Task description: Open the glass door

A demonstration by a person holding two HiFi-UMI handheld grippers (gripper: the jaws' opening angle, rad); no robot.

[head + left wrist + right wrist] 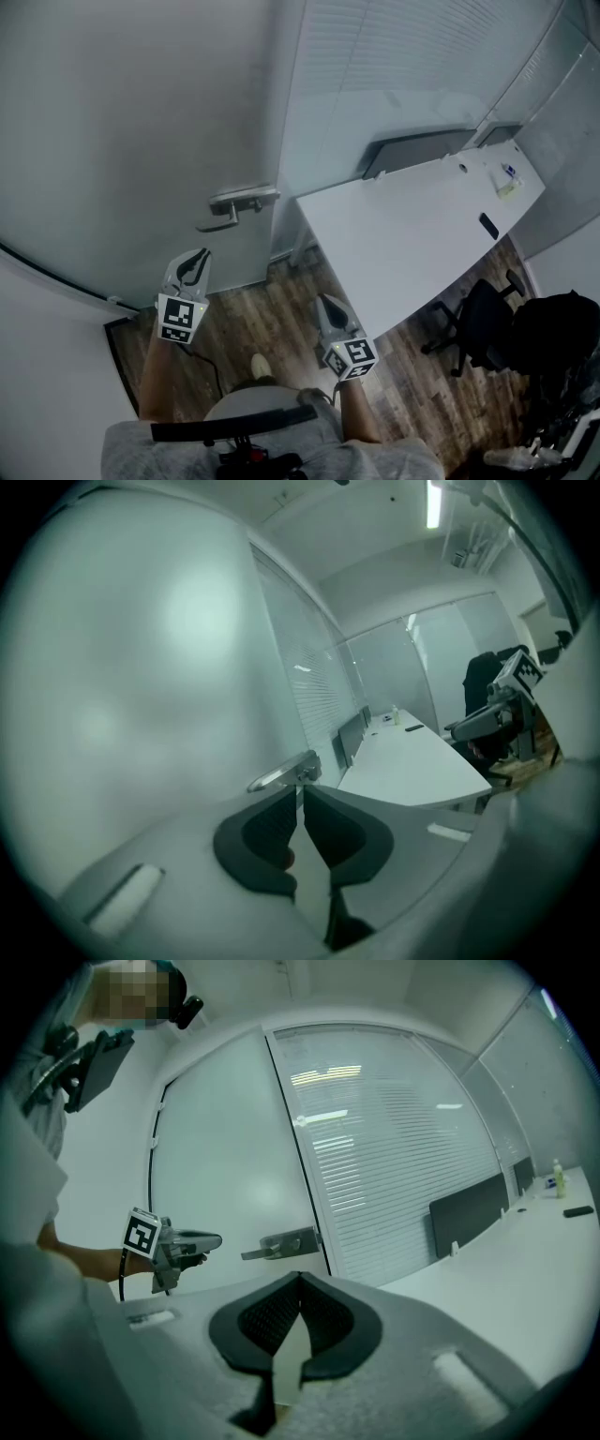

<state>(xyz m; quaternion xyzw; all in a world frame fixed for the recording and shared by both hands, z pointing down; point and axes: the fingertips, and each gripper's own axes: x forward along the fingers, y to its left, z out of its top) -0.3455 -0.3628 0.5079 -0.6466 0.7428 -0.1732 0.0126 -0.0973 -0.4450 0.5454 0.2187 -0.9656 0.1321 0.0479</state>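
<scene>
The frosted glass door (122, 122) fills the left of the head view, and its metal lever handle (239, 202) sits at its right edge. My left gripper (199, 258) hangs just below and left of the handle, apart from it. In the left gripper view the handle (281, 775) lies just beyond the left gripper (301, 794), whose jaws stand a narrow slit apart with nothing between them. My right gripper (328, 305) is lower and to the right, near the desk corner. In its own view the right gripper (300, 1279) is shut and empty, facing the handle (281, 1243).
A white curved desk (412, 225) stands right of the door, with a dark monitor (412, 148) at its far edge. A black office chair (478, 323) and a dark bag (558, 328) are on the wooden floor at the right. A glass wall with blinds (375, 66) adjoins the door.
</scene>
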